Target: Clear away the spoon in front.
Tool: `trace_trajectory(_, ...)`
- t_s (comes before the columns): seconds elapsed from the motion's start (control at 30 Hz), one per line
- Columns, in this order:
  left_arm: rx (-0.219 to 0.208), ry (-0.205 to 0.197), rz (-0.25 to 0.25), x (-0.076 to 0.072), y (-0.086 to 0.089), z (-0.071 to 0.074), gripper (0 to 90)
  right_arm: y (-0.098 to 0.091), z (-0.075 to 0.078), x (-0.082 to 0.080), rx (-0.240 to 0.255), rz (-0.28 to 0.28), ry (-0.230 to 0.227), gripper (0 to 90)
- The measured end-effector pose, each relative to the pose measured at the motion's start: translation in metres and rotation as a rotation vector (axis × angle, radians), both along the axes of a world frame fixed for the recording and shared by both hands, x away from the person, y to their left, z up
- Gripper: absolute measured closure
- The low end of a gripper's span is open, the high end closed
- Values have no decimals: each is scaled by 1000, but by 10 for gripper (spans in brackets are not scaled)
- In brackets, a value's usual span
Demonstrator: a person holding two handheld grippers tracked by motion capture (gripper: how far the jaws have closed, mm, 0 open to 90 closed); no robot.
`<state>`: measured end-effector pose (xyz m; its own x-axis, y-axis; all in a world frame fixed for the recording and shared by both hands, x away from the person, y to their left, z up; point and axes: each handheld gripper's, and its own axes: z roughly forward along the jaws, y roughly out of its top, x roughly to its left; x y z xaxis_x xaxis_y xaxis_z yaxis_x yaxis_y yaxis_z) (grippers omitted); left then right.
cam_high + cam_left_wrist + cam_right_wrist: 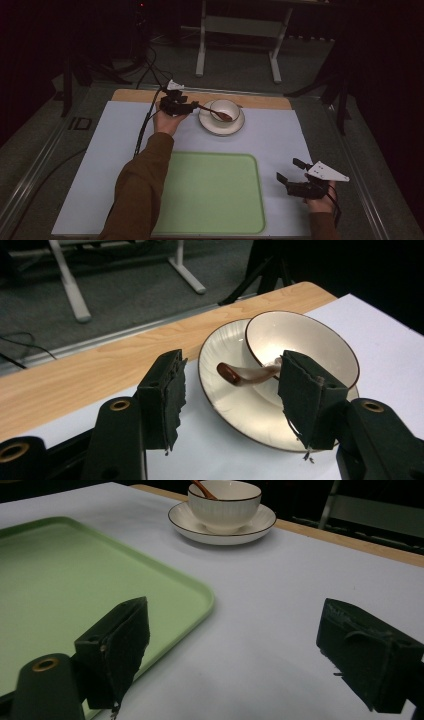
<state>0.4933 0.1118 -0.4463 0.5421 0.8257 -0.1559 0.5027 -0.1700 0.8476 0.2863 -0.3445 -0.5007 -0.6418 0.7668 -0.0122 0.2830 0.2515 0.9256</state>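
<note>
Spoon [247, 374] is the thing you are reaching for. It leans in the white bowl [305, 342], and the bowl sits on a saucer [225, 400] at the far side of the tabletop [280, 140], near the wooden edge. The brown handle tip sticks out over the bowl's rim toward you.

Your left claw [192, 106] is right by that handle. In the left gripper view its two black jaws are wide apart, one on each side of the handle, and they hold nothing yet. Your right claw [290, 172] is well apart from the bowl, down by the corner of the green tray [210, 195]. Its jaws are apart too, and nothing is between them.

Now, what could go wrong? One jaw is very close to the bowl's rim. If you push in more, I think you could bump the bowl and it could slide on the saucer or tip. The handle looks thin and smooth. If you pinch only the very tip, the spoon may slip or swing. If you lift fast, the spoon's other end could catch the rim and pull the bowl along. The saucer is near the tabletop edge, so a hard push could send it that way.
</note>
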Motion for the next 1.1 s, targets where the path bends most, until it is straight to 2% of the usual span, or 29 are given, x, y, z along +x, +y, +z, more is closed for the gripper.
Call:
trace_trajectory(0.13,-14,30,-20,4,-4,-4,498,0,0,0,-2,1,0,134)
trace_trajectory(0.17,-7,52,-35,6,-8,-5,498,0,0,0,-1,1,0,134)
trace_trajectory(0.2,-6,61,-36,7,-10,-6,542,0,0,0,-2,1,0,134)
trace_trajectory(0.33,-10,71,-39,8,-11,-9,618,0,0,0,-2,1,0,134)
trace_trajectory(0.37,-29,66,-47,7,-11,-9,663,0,0,0,-1,0,-1,134)
trace_trajectory(0.63,-26,44,-83,-1,-9,-8,795,0,0,0,-4,-2,0,134)
trace_trajectory(0.77,-32,31,-102,-8,-9,-9,823,0,0,0,-5,-2,1,134)
trace_trajectory(1.1,-44,-4,-78,-17,-3,-5,842,0,0,0,-8,1,3,134)
